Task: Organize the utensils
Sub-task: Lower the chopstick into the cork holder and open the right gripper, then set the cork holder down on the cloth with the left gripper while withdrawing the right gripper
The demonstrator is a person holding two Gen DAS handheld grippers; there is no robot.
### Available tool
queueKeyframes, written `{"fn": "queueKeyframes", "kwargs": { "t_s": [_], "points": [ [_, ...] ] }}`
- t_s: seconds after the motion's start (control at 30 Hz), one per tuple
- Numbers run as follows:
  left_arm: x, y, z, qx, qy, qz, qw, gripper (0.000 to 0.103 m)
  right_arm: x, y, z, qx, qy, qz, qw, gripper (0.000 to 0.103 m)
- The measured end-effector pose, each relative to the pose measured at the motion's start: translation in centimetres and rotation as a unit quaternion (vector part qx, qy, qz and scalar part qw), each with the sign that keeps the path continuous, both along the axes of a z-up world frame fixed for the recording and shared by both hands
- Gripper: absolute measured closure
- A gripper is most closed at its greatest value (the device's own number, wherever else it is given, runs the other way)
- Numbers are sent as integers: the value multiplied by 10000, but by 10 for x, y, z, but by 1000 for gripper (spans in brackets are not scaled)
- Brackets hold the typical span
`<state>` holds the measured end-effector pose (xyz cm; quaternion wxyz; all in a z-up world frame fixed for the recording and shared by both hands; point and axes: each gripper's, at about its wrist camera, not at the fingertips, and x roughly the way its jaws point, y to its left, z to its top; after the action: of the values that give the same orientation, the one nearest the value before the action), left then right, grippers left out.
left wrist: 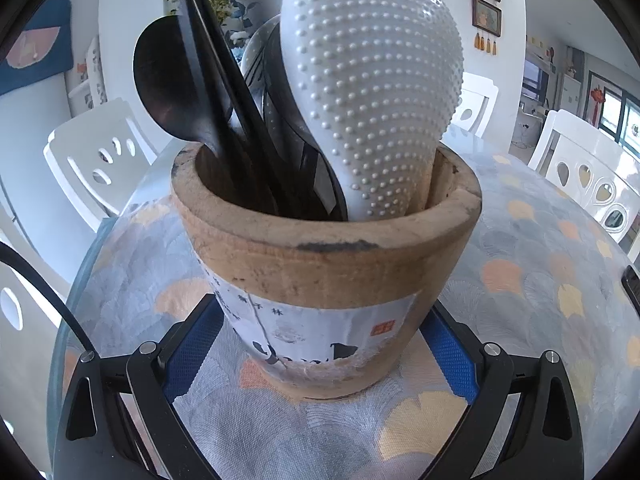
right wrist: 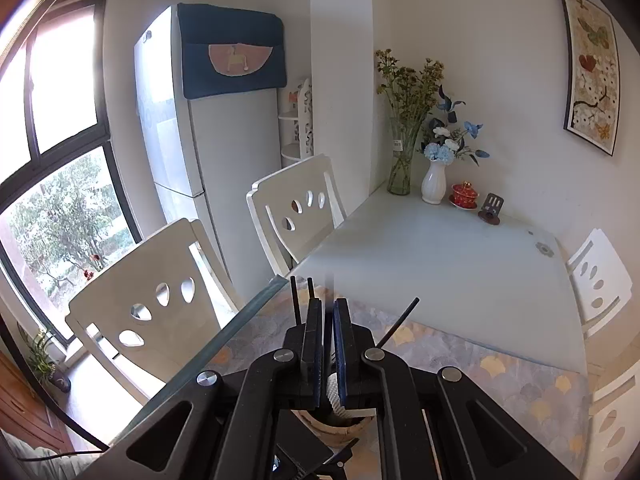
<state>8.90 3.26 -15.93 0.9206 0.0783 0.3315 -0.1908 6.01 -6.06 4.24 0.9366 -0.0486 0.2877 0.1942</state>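
Observation:
A wooden utensil holder (left wrist: 320, 256) with a paper label stands on the patterned tablecloth (left wrist: 540, 240). My left gripper (left wrist: 323, 308) is shut on it, a blue pad (left wrist: 192, 352) pressed to each side near its base. Inside stand a white dotted rice paddle (left wrist: 372, 80), a black spoon (left wrist: 168, 80) and black chopsticks (left wrist: 224, 80). My right gripper (right wrist: 328, 304) hovers above the holder, jaws shut; I cannot make out anything between them. Under it show the paddle (right wrist: 334, 396), the holder's rim (right wrist: 340, 424) and chopstick tips (right wrist: 295, 300).
White chairs (right wrist: 144, 312) line the table's left edge, and another chair (left wrist: 592, 176) stands at the right. At the far end of the glass tabletop (right wrist: 440, 248) are flower vases (right wrist: 434, 184), a red lidded cup (right wrist: 464, 194) and a small stand. A fridge (right wrist: 192, 140) is behind.

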Motion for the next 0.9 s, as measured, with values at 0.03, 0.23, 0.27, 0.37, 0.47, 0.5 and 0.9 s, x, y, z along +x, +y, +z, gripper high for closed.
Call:
{"fn": "queueKeyframes", "kwargs": {
  "t_s": [0.03,0.23,0.27,0.37,0.47,0.5,0.9],
  "points": [
    [1,0,0,-1,2,-2,10000,5,1,0,0,-8,16,-3,10000,98],
    [1,1,0,-4,0,-5,10000,5,-1,-8,1,54,54,-76,9999,98],
    [1,0,0,-4,0,-3,10000,5,-2,-10,2,71,27,-116,9999,98],
    [1,0,0,2,3,-3,10000,5,-1,-15,3,116,36,-191,9997,98],
    [1,0,0,1,1,-3,10000,5,-1,-21,2,173,91,-292,9994,98],
    [1,0,0,1,0,-3,10000,5,-2,-23,2,179,111,-338,9992,98],
    [1,1,-1,25,-16,6,10000,5,-14,-71,19,648,98,-894,9938,96]
  ]
}}
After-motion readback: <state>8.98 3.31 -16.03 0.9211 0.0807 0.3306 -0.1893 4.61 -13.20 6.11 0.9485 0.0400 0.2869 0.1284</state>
